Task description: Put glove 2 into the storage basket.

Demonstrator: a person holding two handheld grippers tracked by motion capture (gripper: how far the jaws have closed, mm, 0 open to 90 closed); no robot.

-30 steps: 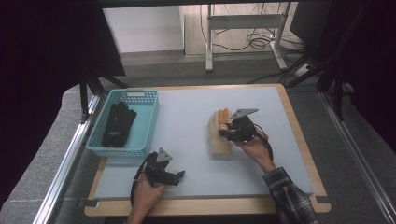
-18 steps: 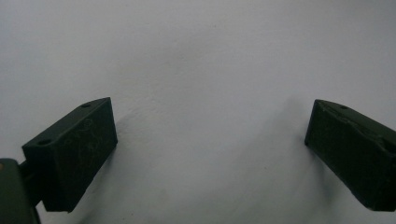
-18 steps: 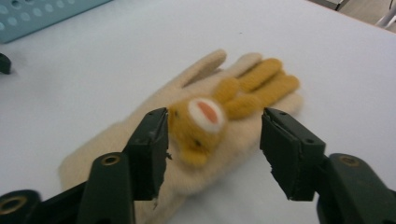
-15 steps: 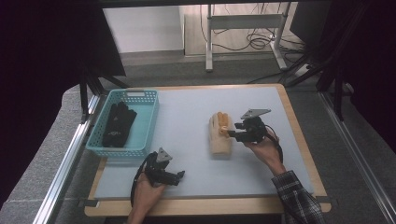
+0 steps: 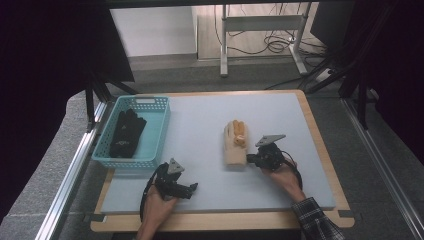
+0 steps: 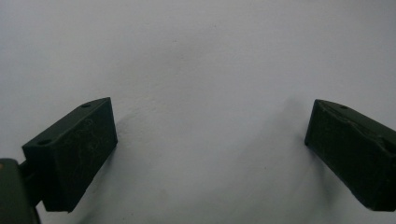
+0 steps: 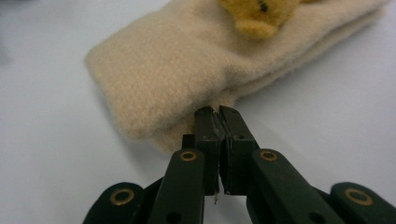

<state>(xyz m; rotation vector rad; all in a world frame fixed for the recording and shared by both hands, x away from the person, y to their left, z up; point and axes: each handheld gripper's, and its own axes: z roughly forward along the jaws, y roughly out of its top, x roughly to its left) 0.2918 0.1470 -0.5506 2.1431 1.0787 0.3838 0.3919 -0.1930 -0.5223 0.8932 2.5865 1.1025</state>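
Your right gripper (image 7: 219, 112) has just been closing; its jaws now meet at the near edge of the beige fleece glove (image 7: 196, 65), whether pinching fabric you cannot tell. The glove lies mid-table (image 5: 200, 125). Your left gripper (image 6: 210, 135) stands wide apart, empty.

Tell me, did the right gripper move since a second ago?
Yes. The right gripper slid down toward the table's near edge, from the beige glove's fingertip end to its cuff, fingers just closed.

1. The beige glove (image 7: 187, 70) looks like soft, fuzzy fleece cloth.
2. The worktop (image 5: 200, 130) has a smooth, matt grey surface and a wooden edge.
3. The basket (image 5: 155, 145) is turquoise plastic mesh.
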